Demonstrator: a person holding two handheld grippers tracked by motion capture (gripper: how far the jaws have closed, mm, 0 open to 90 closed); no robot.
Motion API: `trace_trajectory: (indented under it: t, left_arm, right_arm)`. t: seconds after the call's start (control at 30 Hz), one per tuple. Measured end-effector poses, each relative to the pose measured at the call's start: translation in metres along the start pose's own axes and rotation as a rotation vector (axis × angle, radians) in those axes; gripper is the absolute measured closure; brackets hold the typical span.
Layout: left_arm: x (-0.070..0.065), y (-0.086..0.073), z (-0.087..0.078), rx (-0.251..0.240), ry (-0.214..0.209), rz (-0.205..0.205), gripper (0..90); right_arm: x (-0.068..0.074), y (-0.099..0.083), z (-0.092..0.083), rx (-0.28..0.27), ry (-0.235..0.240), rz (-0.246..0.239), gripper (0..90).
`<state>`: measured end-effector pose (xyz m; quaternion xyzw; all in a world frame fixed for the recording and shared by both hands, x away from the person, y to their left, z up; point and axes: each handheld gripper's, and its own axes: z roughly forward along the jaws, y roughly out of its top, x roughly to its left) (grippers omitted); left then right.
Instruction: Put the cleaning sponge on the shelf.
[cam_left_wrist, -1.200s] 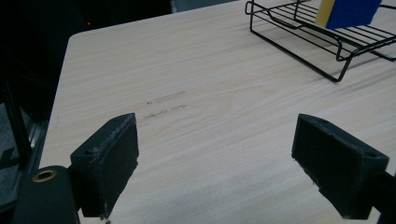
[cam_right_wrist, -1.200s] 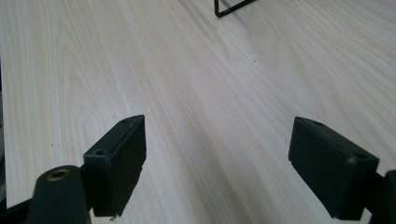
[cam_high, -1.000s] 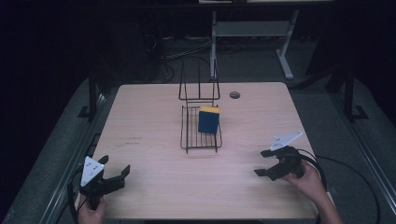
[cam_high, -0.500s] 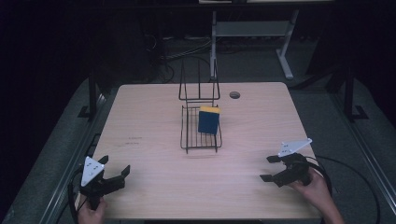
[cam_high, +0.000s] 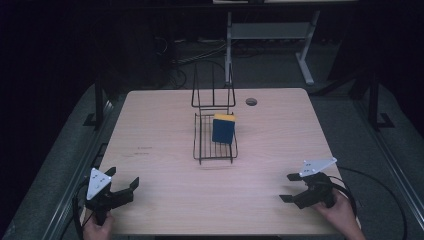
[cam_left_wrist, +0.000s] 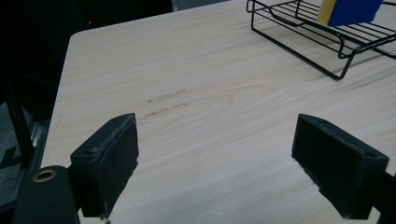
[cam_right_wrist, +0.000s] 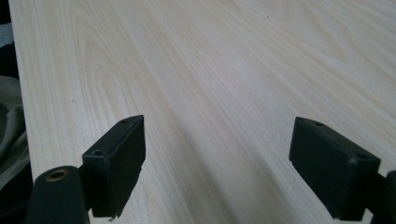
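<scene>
We see a pale wooden table (cam_high: 165, 135) from above. At its near left corner our left gripper (cam_high: 122, 181) rests with jaws spread wide, holding nothing. At the near right, our right gripper (cam_high: 290, 187) is likewise wide open and empty. Well apart from both, at the table's middle, a black wire rack (cam_high: 202, 150) holds a blue and yellow sponge (cam_high: 223, 130) standing on edge.

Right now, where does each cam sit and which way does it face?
High view: above the person's side of the table, looking forward and down; hands, left gripper and right gripper enter at the bottom.
Left gripper view: on the left gripper, facing rack and sponge; open jaws.
Right gripper view: on the right gripper, facing bare tabletop; open jaws.
Shared: high and left gripper views both show the rack.
</scene>
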<state>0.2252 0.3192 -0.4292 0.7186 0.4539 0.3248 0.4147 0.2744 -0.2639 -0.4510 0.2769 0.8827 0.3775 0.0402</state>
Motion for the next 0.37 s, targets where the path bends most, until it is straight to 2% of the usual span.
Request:
trace_trajectory:
  t: [0.2, 0.37]
  left_arm:
    - [-0.001, 0.0, 0.0, -0.001, 0.0, 0.001, 14.1]
    - [-0.001, 0.0, 0.0, 0.003, -0.003, 0.003, 14.1]
  right_arm:
    - [0.008, -0.004, -0.001, -0.002, -0.011, -0.007, 18.1]
    - [0.015, -0.006, -0.004, -0.008, -0.042, -0.02, 17.5]
